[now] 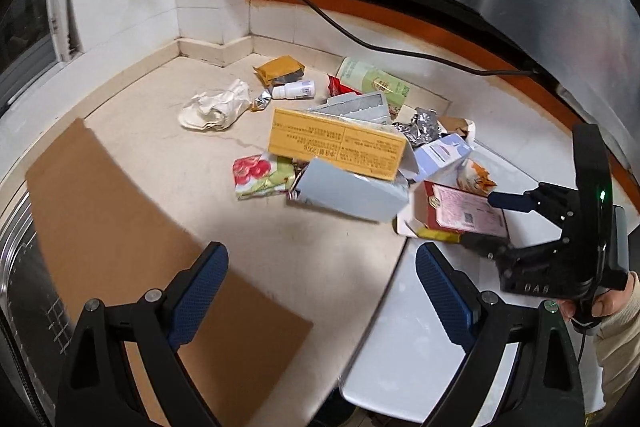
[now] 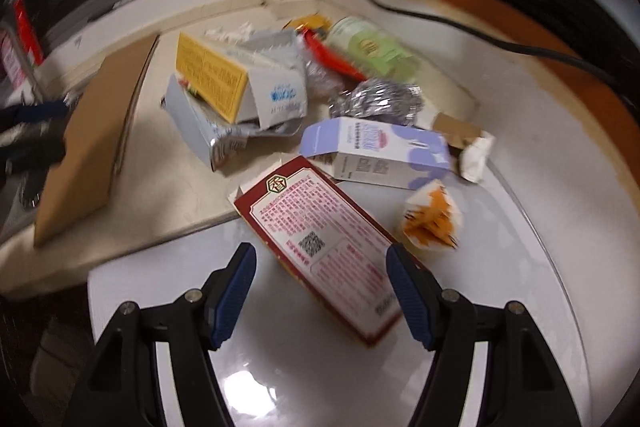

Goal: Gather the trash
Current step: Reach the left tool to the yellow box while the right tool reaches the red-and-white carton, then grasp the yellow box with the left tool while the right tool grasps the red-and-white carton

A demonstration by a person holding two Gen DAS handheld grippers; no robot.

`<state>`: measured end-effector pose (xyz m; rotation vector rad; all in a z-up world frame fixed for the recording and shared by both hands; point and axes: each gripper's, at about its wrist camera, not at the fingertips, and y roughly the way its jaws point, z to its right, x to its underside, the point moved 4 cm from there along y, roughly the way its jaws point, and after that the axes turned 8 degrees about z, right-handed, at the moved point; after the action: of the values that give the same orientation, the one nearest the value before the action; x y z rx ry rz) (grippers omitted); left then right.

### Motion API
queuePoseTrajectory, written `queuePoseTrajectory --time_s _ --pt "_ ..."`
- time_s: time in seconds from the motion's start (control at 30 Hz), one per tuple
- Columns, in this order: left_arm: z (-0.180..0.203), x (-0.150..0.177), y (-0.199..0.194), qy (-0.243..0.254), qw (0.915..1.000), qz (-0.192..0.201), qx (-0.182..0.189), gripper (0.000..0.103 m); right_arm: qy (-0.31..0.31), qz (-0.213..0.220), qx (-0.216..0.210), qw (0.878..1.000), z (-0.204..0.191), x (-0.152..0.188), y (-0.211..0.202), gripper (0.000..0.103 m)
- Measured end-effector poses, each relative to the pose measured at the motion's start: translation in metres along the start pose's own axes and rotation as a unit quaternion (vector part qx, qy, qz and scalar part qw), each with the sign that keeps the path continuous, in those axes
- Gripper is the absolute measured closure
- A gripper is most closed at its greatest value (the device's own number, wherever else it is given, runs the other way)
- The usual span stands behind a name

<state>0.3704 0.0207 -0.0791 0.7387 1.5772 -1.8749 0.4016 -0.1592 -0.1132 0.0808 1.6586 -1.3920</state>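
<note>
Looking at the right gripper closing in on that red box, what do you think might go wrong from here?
1. The red box lies diagonally between the open fingers of the right gripper, so closing could twist it or let it slip.
2. Its far end overhangs the counter edge beside the lavender carton; lifting may drag that along.
3. The orange wrapper sits close to the right finger and could get nudged.
</note>
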Motion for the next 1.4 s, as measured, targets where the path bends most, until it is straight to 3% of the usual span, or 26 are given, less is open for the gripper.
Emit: queuePoseTrajectory --time_s 0.27,0.43,0.53,0.6,0.73,0.9,0.93,0.97,1.0,1.13,1.4 --pt "-0.003 -0.009 0.027 0.035 0.9991 -0.023 0.007 0.009 -0.083 -0.015 -0.002 0.996 -0.003 -0.011 0.017 0.033" --pt "0.001 -0.002 0.030 0.056 0.9981 -0.026 0.010 0.009 -0.067 -0.043 -0.008 0.997 0.008 -0.017 0.036 0.032" --pt "0.001 -0.002 0.031 0.058 0.9979 -0.028 0.010 0.009 -0.037 -0.036 -0.011 0.999 0.013 -0.018 0.039 0.033" --pt "-0.001 -0.006 0.031 0.055 0.9981 -0.026 0.012 0.009 -0.016 -0.026 -0.013 0.999 0.017 -0.020 0.038 0.040" --pt "-0.008 -0.018 0.031 0.025 0.9991 -0.023 0.025 0.009 0.017 0.003 -0.016 1.000 0.019 -0.023 0.018 0.045" --pt "-0.018 -0.039 0.035 -0.036 0.9978 -0.019 0.051 0.009 0.068 0.070 -0.038 0.995 0.024 -0.041 -0.020 0.046" --pt "-0.020 -0.042 0.037 -0.044 0.9977 -0.017 0.049 0.009 0.084 0.089 -0.040 0.992 0.026 -0.046 -0.028 0.053" --pt "-0.023 -0.046 0.041 -0.054 0.9973 -0.015 0.048 0.009 0.097 0.092 -0.038 0.990 0.028 -0.051 -0.031 0.075" --pt "-0.026 -0.049 0.044 -0.062 0.9968 -0.014 0.049 0.009 0.111 0.095 -0.036 0.989 0.031 -0.056 -0.032 0.079" --pt "-0.039 -0.053 0.057 -0.100 0.9933 -0.019 0.056 0.009 0.124 0.110 -0.008 0.986 0.031 -0.069 -0.029 0.079" --pt "-0.056 -0.044 0.082 -0.166 0.9819 -0.036 0.084 0.009 0.152 0.114 -0.013 0.982 0.035 -0.069 -0.027 0.079"
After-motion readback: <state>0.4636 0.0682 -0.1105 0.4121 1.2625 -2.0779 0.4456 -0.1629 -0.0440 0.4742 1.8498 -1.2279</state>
